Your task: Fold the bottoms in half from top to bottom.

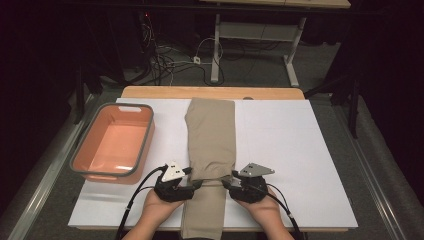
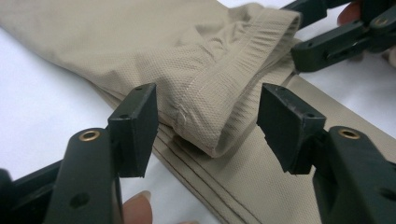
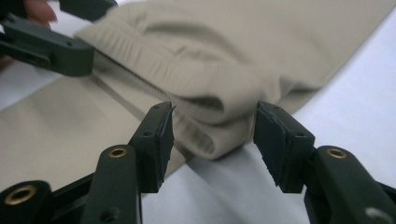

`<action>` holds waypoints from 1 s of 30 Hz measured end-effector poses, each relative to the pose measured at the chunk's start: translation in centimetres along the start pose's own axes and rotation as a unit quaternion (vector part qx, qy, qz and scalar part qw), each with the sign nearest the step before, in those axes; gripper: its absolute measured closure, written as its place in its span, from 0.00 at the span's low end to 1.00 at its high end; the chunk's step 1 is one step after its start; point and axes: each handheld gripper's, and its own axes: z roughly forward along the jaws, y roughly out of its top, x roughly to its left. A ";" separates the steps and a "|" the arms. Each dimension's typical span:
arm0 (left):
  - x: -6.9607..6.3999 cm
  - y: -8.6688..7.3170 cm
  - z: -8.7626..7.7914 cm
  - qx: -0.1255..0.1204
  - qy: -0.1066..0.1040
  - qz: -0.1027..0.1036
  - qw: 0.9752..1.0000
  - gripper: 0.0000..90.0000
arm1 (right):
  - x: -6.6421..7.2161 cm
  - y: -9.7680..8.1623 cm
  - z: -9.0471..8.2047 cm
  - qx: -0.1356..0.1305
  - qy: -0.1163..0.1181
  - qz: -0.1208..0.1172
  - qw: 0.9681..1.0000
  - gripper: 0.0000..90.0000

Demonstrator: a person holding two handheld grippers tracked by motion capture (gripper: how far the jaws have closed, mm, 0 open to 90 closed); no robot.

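Tan trousers point(image 1: 212, 135) lie lengthwise down the middle of the white table top point(image 1: 285, 150), with an upper layer folded back toward the far edge. The elastic waistband point(image 2: 261, 42) forms the near end of that layer. My left gripper point(image 1: 194, 184) is at the left corner of the band and my right gripper point(image 1: 227, 182) at the right corner. In the left gripper view my left gripper point(image 2: 208, 126) stands open around the band's corner, its right pad clear of the cloth. In the right gripper view my right gripper point(image 3: 212, 135) is open around the other folded corner point(image 3: 219, 135).
An orange tub with a grey rim point(image 1: 146, 145) sits on the table's left side, with nothing in it. The trouser legs hang over the near edge between the person's hands. Beyond the far wooden edge point(image 1: 215, 92) are floor cables and another table's legs.
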 end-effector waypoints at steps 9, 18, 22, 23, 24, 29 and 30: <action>0.3 0.4 0.8 0.043 -0.003 -0.018 0.999 0.58 | 0.2 0.1 0.6 0.029 -0.003 -0.009 1.000 0.57; 0.1 0.3 0.8 0.041 -0.003 -0.007 0.999 0.70 | 0.1 0.1 0.6 0.027 0.002 -0.005 1.000 0.60; 0.1 0.3 0.7 0.041 -0.002 -0.007 0.999 0.73 | 0.1 0.1 0.6 0.027 0.002 -0.004 1.000 0.60; 0.1 0.3 0.7 0.041 -0.002 -0.007 0.999 0.74 | 0.1 0.1 0.6 0.027 0.001 -0.005 1.000 0.61; 0.1 0.3 0.7 0.040 -0.003 -0.005 0.999 0.76 | 0.2 0.1 0.6 0.026 0.001 -0.006 1.000 0.62; 0.0 0.3 0.5 0.029 -0.008 0.003 1.000 0.82 | 0.2 0.1 0.3 0.015 0.005 -0.010 1.000 0.77; 0.0 0.3 0.4 0.026 -0.008 0.005 1.000 0.83 | 0.1 0.1 0.2 0.010 0.007 -0.011 1.000 0.78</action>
